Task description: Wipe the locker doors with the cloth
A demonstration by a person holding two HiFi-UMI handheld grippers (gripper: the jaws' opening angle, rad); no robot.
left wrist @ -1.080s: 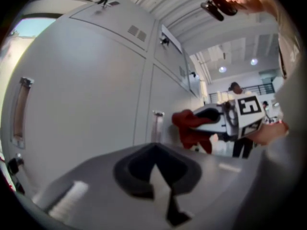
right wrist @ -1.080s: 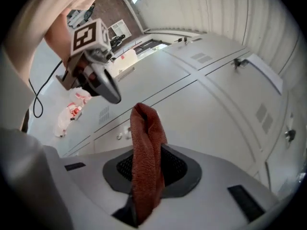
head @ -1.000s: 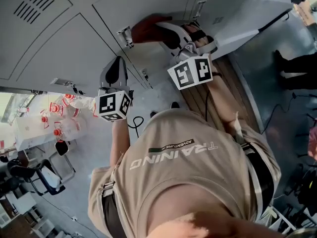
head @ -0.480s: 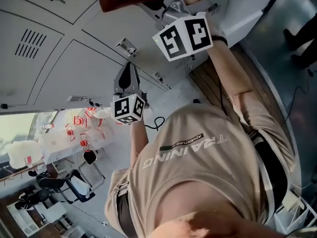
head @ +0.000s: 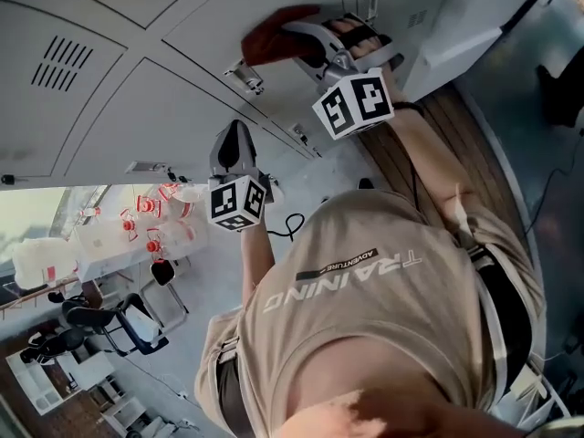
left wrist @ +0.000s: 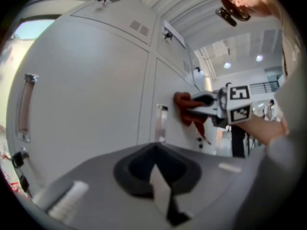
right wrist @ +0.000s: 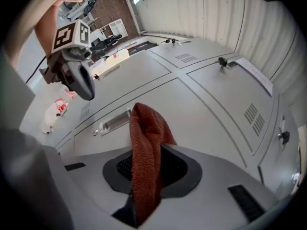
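Grey locker doors (head: 164,99) ahead | red cloth (right wrist: 146,147) clamped in right tongs (head: 306,36), held at a door just beside its handle (right wrist: 114,121) | left tongs (head: 235,144) closed on nothing, held clear of doors

The cloth (head: 272,33) is rust-red and coarse-woven, bunched into a narrow fold and pinched between the fingers of the right gripper (head: 306,42). Its free end lies against a locker door just beside a metal handle (head: 246,76). The locker doors (head: 137,108) are pale grey and closed.

Right hand-held gripper (right wrist: 144,188) clamping rust-red cloth (right wrist: 146,133), grey locker doors (right wrist: 206,109) ahead, door handle (right wrist: 114,121) nearby
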